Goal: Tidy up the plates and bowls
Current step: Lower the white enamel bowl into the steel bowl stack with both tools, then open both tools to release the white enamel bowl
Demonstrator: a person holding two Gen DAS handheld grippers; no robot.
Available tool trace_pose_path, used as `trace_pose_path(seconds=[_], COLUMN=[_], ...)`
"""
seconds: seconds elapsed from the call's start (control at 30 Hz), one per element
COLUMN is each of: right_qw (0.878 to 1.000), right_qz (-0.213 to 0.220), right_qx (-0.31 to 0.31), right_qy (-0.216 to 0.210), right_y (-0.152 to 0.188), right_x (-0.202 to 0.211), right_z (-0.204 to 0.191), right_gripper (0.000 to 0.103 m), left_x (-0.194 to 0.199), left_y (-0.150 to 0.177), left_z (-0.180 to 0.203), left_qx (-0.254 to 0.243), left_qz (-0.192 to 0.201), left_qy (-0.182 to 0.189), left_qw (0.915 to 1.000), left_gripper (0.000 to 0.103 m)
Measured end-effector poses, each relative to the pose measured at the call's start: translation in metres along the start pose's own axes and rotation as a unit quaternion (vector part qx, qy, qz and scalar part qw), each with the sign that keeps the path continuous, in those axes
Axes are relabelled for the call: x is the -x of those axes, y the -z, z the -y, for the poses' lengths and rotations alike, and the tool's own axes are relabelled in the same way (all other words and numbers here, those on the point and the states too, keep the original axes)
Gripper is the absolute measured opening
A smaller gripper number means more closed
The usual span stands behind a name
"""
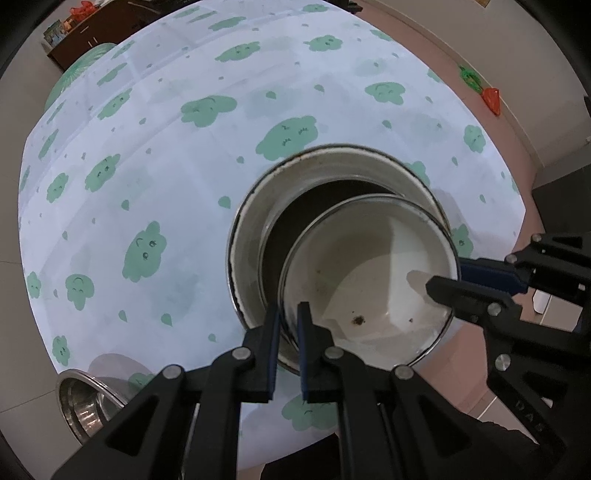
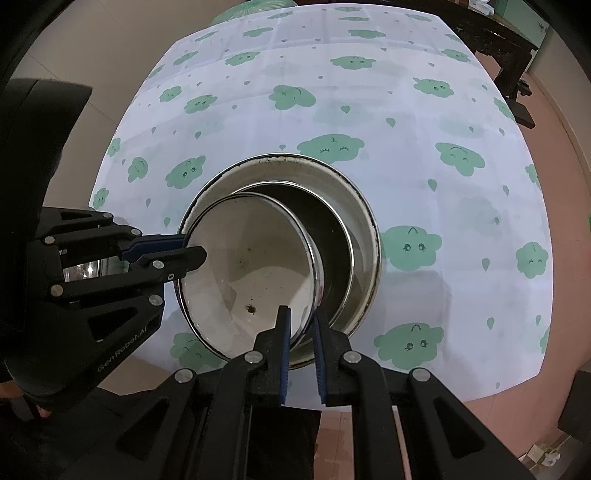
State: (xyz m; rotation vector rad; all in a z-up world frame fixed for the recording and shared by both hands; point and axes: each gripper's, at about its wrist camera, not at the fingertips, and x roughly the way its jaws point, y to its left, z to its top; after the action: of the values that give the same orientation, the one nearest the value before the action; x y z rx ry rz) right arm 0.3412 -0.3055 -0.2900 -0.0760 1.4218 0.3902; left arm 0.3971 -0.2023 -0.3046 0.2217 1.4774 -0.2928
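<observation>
Nearest in the left wrist view, the left tool (image 1: 288,321) reaches forward and down, its two blue-padded fingers (image 1: 273,354) drawn narrow and clamped on the near rim of a white enamel bowl (image 1: 373,280), one finger outside the wall and one inside. In the right wrist view the right tool (image 2: 300,325) does the same on the opposite side of that bowl (image 2: 251,269), its fingers (image 2: 284,354) pinching the rim between them. Each tool shows in the other's camera, coming in level from the side: the right tool enters the left view from the right edge, and the left tool enters the right view from the left edge, with the words "Gen Robot.AI" readable on its black body.

The white bowl is held tilted between the two tools, over the near edge of the desk (image 1: 184,166), with a few dark specks (image 1: 357,320) on its inner floor. Just beyond it, a dark-lined bowl (image 2: 328,236) sits nested inside a larger white bowl (image 2: 365,221) with a dark rim, which rests on the desk's white cloth printed with green clouds (image 2: 410,243). The held bowl's far edge overlaps the nested pair; whether it touches them cannot be told.

At the lower left of the left view, a stainless steel bowl (image 1: 83,402) stands at the desk's near corner. Farther back, dark wooden furniture (image 1: 96,33) stands beyond the desk on the pinkish floor (image 1: 491,66).
</observation>
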Motion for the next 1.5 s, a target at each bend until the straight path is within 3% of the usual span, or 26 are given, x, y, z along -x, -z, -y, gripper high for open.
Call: trace_pose_path(seconds=[0.53, 0.63, 0.7, 0.8, 0.97, 1.1, 1.33, 1.5], right_qw=[1.0, 1.0, 1.0, 1.0, 1.0, 0.999, 0.999, 0.999], right_qz=[-0.005, 0.002, 0.007, 0.012, 0.019, 0.031, 0.039, 0.053], right_qx=[-0.008, -0.01, -0.012, -0.008, -0.005, -0.006, -0.005, -0.007], right_qy=[-0.007, -0.008, -0.007, -0.007, -0.005, 0.005, 0.005, 0.006], right_y=[0.001, 0.0, 0.0, -0.001, -0.001, 0.0, 0.001, 0.001], right_x=[-0.008, -0.006, -0.004, -0.001, 0.002, 0.008, 0.014, 0.018], right_z=[0.003, 0.004, 0.004, 0.004, 0.002, 0.004, 0.006, 0.007], right_gripper=[0.015, 0.016, 0.018, 0.032, 0.033, 0.033, 0.033, 0.033], left_x=[-0.005, -0.005, -0.004, -0.003, -0.001, 0.002, 0.008, 0.013], left_y=[-0.001, -0.001, -0.001, 0.0, 0.001, 0.001, 0.0, -0.001], left_z=[0.0, 0.001, 0.002, 0.001, 0.0, 0.0, 0.0, 0.0], left_qx=[0.005, 0.004, 0.003, 0.003, 0.009, 0.012, 0.015, 0.017], left_qz=[-0.006, -0.007, -0.006, -0.004, -0.002, 0.003, 0.012, 0.022], left_qy=[0.001, 0.001, 0.003, 0.003, 0.001, -0.003, -0.008, -0.011], left_qw=[1.0, 1.0, 1.0, 1.0, 1.0, 0.9999, 0.9998, 0.9996], left_gripper=[0.007, 0.013, 0.014, 0.014, 0.015, 0.027, 0.034, 0.048])
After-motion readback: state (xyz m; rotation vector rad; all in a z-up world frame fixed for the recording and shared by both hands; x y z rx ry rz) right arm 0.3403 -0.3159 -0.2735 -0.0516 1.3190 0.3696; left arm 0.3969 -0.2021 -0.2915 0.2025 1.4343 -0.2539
